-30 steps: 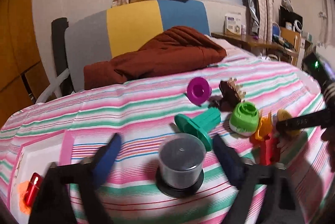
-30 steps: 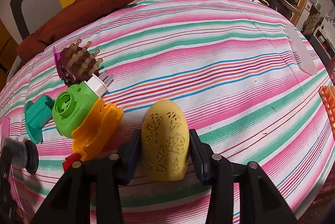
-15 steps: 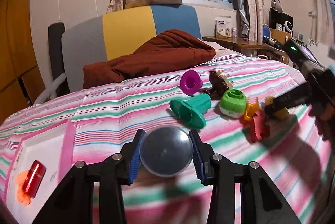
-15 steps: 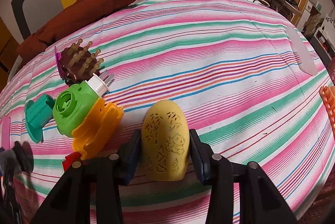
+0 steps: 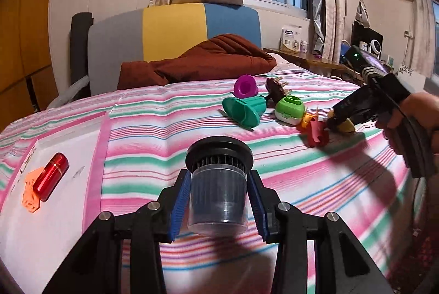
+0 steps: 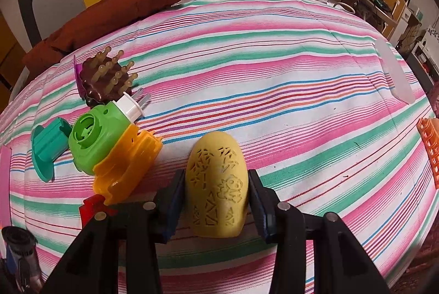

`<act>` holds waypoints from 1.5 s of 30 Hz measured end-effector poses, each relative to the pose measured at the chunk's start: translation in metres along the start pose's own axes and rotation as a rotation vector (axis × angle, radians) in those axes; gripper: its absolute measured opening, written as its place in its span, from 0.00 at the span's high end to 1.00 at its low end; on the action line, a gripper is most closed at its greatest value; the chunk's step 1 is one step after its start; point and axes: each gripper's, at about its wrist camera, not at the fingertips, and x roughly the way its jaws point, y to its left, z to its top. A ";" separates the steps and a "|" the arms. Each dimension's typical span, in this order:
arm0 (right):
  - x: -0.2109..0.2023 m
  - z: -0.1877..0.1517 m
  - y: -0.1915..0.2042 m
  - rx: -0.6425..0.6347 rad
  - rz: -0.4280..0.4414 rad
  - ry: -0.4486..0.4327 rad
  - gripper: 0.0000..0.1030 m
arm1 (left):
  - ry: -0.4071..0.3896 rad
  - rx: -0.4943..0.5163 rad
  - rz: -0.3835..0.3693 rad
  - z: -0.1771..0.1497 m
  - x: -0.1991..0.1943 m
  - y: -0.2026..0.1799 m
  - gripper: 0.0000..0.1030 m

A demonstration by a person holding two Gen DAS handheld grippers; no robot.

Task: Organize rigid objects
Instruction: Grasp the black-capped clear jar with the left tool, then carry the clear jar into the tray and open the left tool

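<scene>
Clear canister [image 5: 218, 196] now lifted in left jaws; yellow egg [image 6: 216, 184] clamped in right jaws.

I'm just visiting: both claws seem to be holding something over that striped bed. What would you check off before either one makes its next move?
1. Left claw grips the clear canister on both sides: ok.
2. Canister is clear of the bedspread: ok.
3. Right claw clamps the yellow egg-shaped piece: ok.
4. Egg lifted off the bedspread: cannot tell.
5. White sheet has bare room beside the red capsule: ok.
6. Orange piece is apart from the right claw: not ok, it crowds the left finger.
</scene>
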 end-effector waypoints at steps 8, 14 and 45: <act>-0.003 -0.003 0.000 0.003 0.003 -0.001 0.57 | -0.023 -0.118 -0.049 0.004 -0.029 0.018 0.59; -0.003 -0.003 -0.001 0.003 0.003 -0.001 0.57 | -0.033 -0.169 -0.024 0.009 -0.049 0.038 0.58; -0.005 -0.003 0.001 -0.010 -0.006 -0.003 0.57 | 0.175 -0.390 0.316 -0.042 -0.088 0.198 0.58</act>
